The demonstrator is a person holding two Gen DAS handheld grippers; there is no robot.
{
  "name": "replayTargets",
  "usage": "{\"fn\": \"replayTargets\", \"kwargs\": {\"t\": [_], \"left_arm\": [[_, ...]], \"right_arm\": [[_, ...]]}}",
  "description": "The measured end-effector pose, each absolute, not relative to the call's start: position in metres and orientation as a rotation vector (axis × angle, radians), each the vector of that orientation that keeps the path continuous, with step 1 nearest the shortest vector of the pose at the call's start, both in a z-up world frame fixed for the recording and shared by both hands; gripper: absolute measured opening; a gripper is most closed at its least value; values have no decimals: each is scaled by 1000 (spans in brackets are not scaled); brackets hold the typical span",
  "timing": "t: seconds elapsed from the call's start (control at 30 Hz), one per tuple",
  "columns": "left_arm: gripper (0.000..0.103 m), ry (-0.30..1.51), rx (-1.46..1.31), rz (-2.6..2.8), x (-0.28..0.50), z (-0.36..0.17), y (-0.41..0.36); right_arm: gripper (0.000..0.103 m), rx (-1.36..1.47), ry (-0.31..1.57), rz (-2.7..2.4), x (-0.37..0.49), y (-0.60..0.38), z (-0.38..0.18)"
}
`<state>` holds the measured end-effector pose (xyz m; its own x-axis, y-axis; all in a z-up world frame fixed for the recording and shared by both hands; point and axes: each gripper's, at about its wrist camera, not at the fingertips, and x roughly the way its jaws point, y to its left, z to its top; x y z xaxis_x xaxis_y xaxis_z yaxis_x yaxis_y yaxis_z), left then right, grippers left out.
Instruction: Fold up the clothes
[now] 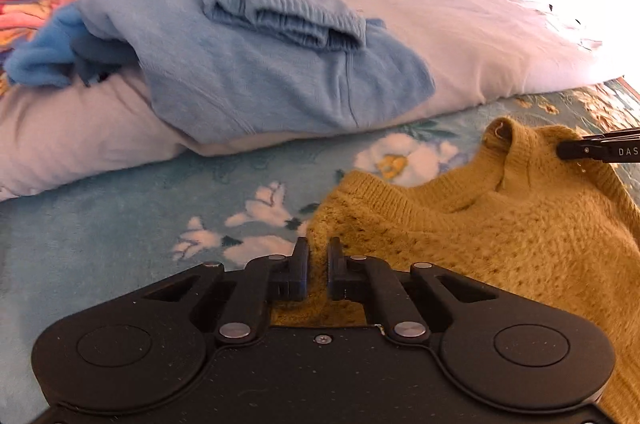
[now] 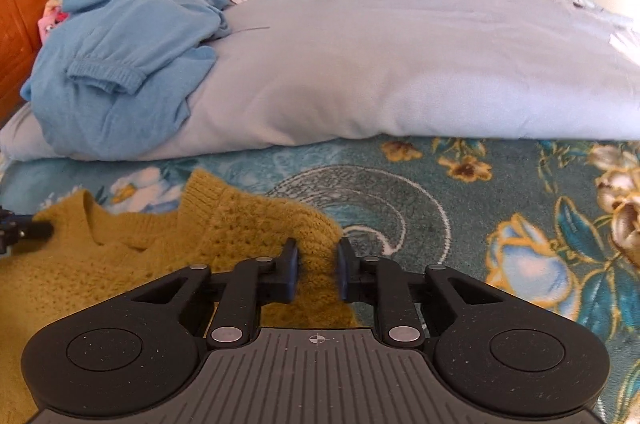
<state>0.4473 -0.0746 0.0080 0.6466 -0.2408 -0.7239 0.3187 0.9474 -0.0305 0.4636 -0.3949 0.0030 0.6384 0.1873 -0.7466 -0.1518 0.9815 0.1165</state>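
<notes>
Your left tongs [image 1: 318,262] and right tongs [image 2: 317,264] each pinched the mustard sweater [image 1: 500,236] on the floral bed [image 1: 120,216].

- Left gripper [image 1: 318,266]: pitched down and forward, fingers [image 1: 301,264] drawn nearly together, pinching a fold of the mustard sweater [image 1: 500,236] at its edge.
- Right gripper [image 2: 317,266]: same downward pitch, fingers [image 2: 289,266] clamped on a bunched ridge of the sweater; gap wider than my left because the knit fills it.
- Both of my grippers hold the same garment, one at each side.
- My right fingertip shows at the left view's right edge, against the collar.
</notes>
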Motion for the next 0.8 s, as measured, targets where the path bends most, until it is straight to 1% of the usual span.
{"fn": "replayTargets", "kwargs": {"t": [0.07, 0.2, 0.33, 0.43, 0.5, 0.57, 0.6, 0.63, 0.7, 0.8], "left_arm": [[4, 748, 142, -290, 443, 17, -78], [4, 658, 112, -193, 457, 41, -70], [4, 647, 156, -136, 482, 45, -77], [5, 703, 132, -105, 500, 34, -78], [6, 749, 102, -86, 509, 26, -77], [12, 790, 68, -75, 507, 20, -77], [14, 795, 68, -76, 502, 20, -77], [28, 793, 70, -77, 496, 23, -76], [45, 785, 67, -73, 481, 33, -73], [46, 775, 24, -65, 456, 51, -63]], "right_arm": [[14, 46, 832, 184, 463, -391, 11], [13, 46, 752, 169, 474, -382, 34], [13, 49, 709, 157, 499, -369, 52], [13, 4, 723, 122, 516, -360, 46], [14, 34, 776, 107, 524, -362, 32], [16, 72, 798, 90, 522, -367, 24], [20, 87, 793, 91, 518, -371, 24], [20, 86, 783, 92, 514, -375, 25], [21, 35, 746, 79, 500, -381, 34], [21, -36, 715, 65, 476, -391, 50]]}}
